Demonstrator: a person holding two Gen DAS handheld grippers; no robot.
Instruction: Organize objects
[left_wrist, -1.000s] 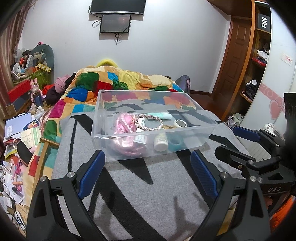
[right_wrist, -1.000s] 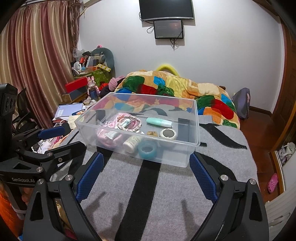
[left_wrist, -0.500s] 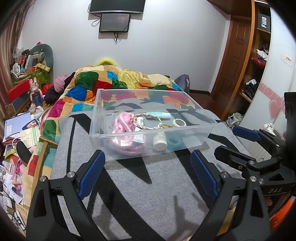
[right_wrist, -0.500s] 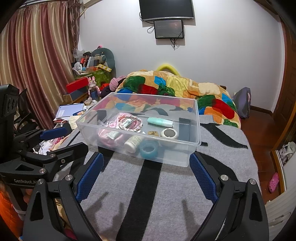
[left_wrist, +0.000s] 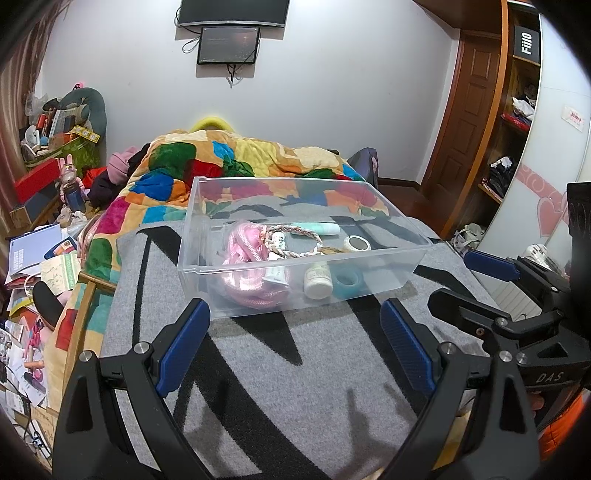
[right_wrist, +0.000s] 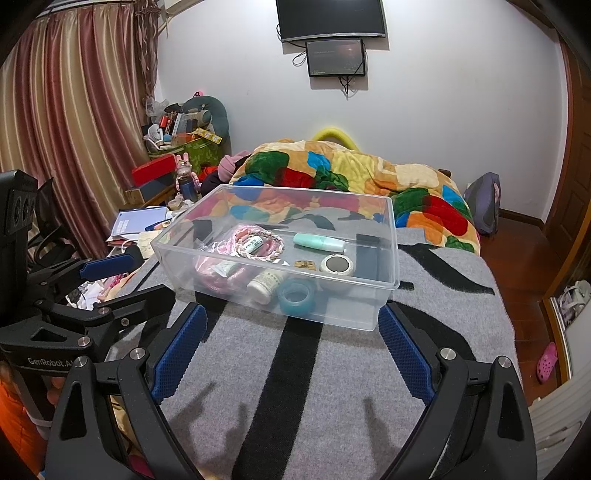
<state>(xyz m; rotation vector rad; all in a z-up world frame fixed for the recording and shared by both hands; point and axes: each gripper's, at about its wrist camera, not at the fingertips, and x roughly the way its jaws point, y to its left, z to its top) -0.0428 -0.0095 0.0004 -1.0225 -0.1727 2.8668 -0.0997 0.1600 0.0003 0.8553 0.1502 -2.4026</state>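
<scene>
A clear plastic bin (left_wrist: 402, 254) (right_wrist: 384, 295) stands on the grey striped blanket. Inside lie a pink cord bundle (left_wrist: 243, 254) (right_wrist: 218, 273), a braided bracelet (left_wrist: 295, 236) (right_wrist: 264, 245), a mint tube (left_wrist: 317, 228) (right_wrist: 319, 242), a white tape roll (left_wrist: 356, 243) (right_wrist: 337, 265), a blue tape roll (left_wrist: 348, 282) (right_wrist: 296, 295) and a white bottle (left_wrist: 317, 280) (right_wrist: 265, 282). My left gripper (left_wrist: 295, 332) is open and empty, just in front of the bin. My right gripper (right_wrist: 290, 339) is open and empty, also just short of the bin.
The grey blanket with black stripes (left_wrist: 295, 369) (right_wrist: 295, 387) covers the bed's near end. A colourful quilt (left_wrist: 236, 158) (right_wrist: 351, 173) is heaped behind the bin. Papers and clutter (left_wrist: 37, 251) lie on the left. A wardrobe (left_wrist: 517, 110) stands at the right.
Both grippers have drifted slightly toward the bin, which looks a little nearer. Both stay open and empty. Nothing in the bin has moved.
</scene>
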